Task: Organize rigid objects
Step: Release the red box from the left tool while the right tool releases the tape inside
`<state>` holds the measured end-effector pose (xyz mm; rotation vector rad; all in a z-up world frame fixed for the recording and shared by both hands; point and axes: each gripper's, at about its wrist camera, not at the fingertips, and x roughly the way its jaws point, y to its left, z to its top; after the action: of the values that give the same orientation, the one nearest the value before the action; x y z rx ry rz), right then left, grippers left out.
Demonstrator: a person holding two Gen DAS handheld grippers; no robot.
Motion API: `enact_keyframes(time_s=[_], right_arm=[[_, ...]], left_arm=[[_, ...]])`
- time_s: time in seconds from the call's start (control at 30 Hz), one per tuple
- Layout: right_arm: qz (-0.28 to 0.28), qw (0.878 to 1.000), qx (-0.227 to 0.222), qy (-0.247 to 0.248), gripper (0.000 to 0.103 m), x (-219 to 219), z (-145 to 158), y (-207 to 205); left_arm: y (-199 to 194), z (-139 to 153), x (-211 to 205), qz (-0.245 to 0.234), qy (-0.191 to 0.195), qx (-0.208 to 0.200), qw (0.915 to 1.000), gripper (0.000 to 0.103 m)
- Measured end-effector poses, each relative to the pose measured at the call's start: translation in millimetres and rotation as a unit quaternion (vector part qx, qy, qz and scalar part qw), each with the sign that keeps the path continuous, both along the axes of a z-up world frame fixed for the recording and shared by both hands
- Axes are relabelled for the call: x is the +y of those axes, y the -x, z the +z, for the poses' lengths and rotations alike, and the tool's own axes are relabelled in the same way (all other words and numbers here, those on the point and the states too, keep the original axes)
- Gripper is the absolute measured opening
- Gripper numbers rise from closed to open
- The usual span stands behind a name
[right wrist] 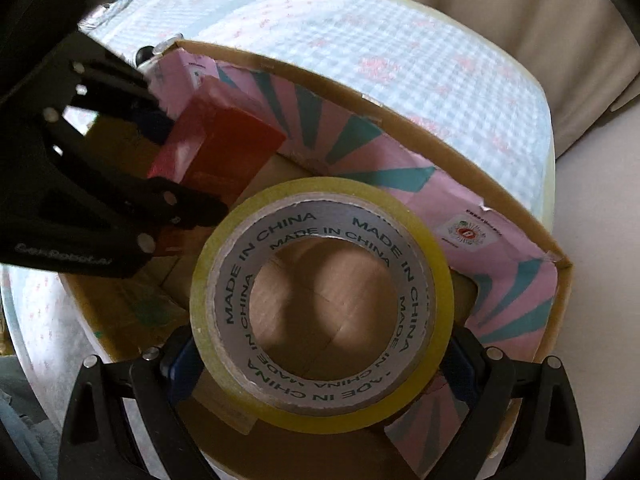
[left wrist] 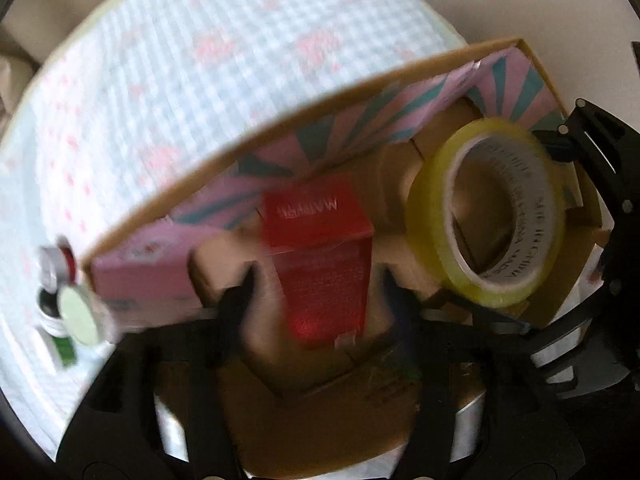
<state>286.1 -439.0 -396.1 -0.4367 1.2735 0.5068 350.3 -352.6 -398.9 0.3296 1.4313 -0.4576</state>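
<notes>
A red box (left wrist: 320,256) lies tilted inside an open cardboard box (left wrist: 256,136) with a pink and teal lining. My left gripper (left wrist: 318,280) is over the box with its fingers spread either side of the red box and not touching it. It also shows in the right wrist view (right wrist: 168,160) beside the red box (right wrist: 216,144). My right gripper (right wrist: 322,356) is shut on a roll of clear yellowish tape (right wrist: 320,304) and holds it above the cardboard box (right wrist: 460,148). The tape also shows in the left wrist view (left wrist: 488,212).
The cardboard box stands on a round table with a blue check cloth (left wrist: 180,60). Small bottles and a pale green lid (left wrist: 76,308) stand outside the box's left wall. Beige fabric (right wrist: 520,20) lies beyond the table.
</notes>
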Motion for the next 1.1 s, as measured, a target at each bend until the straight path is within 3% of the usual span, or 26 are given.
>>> enact_keyframes(time_s=[0.17,0.3,0.5,1.1], right_arm=[[-0.040,0.997,-0.046,-0.043,0.103,-11.4,17.7,3.6],[-0.053,0.998,-0.020,-0.029,0.103,-17.3,15.5,5.6],[-0.053,0.998,-0.018,-0.018,0.103,-16.0,19.7,15.8],[-0.067,0.997,-0.042,-0.014,0.103,-13.3,70.4,35.1]], left_arm=[[-3.5,9.9,10.8,0.023,0.020,-0.003,0.9995,0.103],[-1.4,10.0,14.3,0.029,0.019,-0.001,0.9994,0.103],[5.1,15.1,6.6,0.027,0.018,-0.006,0.9994,0.103],[39.0,83.5,24.5,0.037,0.036,-0.046,0.9976,0.103]])
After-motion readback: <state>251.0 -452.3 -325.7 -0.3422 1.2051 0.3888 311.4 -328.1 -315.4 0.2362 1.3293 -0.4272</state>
